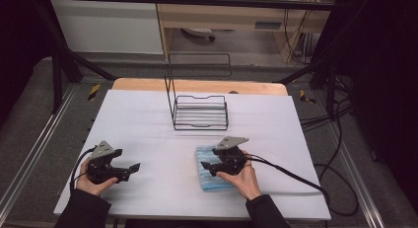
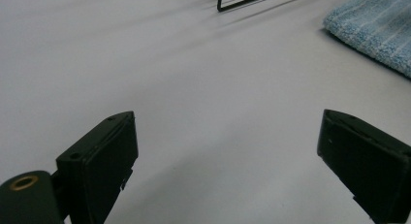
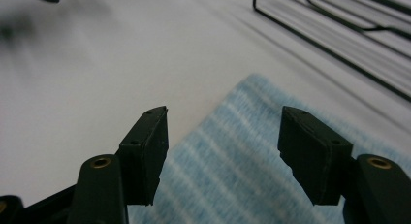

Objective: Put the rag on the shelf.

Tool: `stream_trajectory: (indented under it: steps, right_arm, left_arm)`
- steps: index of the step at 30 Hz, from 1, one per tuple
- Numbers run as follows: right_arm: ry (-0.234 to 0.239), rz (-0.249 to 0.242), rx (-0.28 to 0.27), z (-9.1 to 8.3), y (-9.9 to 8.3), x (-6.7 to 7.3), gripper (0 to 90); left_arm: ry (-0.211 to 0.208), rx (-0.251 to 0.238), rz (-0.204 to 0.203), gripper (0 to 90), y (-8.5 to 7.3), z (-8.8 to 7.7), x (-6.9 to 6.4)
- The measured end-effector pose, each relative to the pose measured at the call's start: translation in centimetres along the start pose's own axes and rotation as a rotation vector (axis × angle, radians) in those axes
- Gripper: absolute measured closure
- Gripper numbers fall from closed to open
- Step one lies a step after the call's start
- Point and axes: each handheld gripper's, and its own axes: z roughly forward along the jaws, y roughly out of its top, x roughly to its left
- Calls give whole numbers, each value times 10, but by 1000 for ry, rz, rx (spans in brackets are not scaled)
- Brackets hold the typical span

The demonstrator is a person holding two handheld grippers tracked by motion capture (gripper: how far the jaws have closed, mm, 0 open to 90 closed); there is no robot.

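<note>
The right gripper (image 1: 206, 167), jaws apart, hovers over the blue towel (image 1: 213, 181) near the tabletop's (image 1: 148, 119) front edge. The left gripper (image 1: 132, 170), jaws wide apart, sits near the front-left corner. A wire rack (image 1: 199, 112) stands toward the back edge.

A: Are you reading any text, label or number anywhere?

B: Nothing is coming through as readable. A small label plate (image 1: 267, 25) is sitting on the far wooden furniture (image 1: 222, 13), but its print is blurring out.

A: And the yellow-and-black markers (image 1: 93, 91) by the table's far corners?

B: They are showing only stripes, no words
</note>
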Motion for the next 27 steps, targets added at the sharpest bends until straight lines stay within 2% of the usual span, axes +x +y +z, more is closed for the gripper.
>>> stream_trajectory:
  steps: [1, 4, 5, 9, 13, 14, 15, 18, 21, 24, 27]
  right_arm:
    - [24, -1, 8, -3, -9, 7, 396]
    - [45, -4, 29, -5, -18, 14, 413]
    - [66, -3, 52, -3, -28, 20, 429]
    - [65, -29, 82, 2, -38, 26, 469]
    - [70, -41, 76, 5, -40, 27, 634]
    - [77, -29, 76, 6, -39, 27, 708]
    - [77, -29, 76, 6, -39, 27, 708]
    - [84, -14, 73, 7, -38, 27, 790]
    - [68, -39, 83, 8, -35, 30, 850]
    - [57, -65, 91, 9, -31, 32, 867]
    - [81, -39, 73, 10, -28, 30, 870]
  left_arm:
    - [2, 0, -2, 71, 0, 0, 0]
    - [5, 3, -6, 71, 0, 1, 0]
    - [5, 6, -5, 71, 0, 1, 0]
    - [2, 5, -3, 69, 0, 1, -1]
    - [1, 5, -4, 70, 0, 1, -1]
    - [0, 5, -3, 70, 0, 1, -1]
    - [-1, 5, -3, 70, 0, 1, -1]
    - [-3, 4, 1, 71, 0, 1, -1]
    - [-2, 3, -1, 72, 0, 1, -1]
    - [-3, 3, -1, 73, 0, 1, -1]
    - [-3, 3, -1, 74, 0, 1, 0]
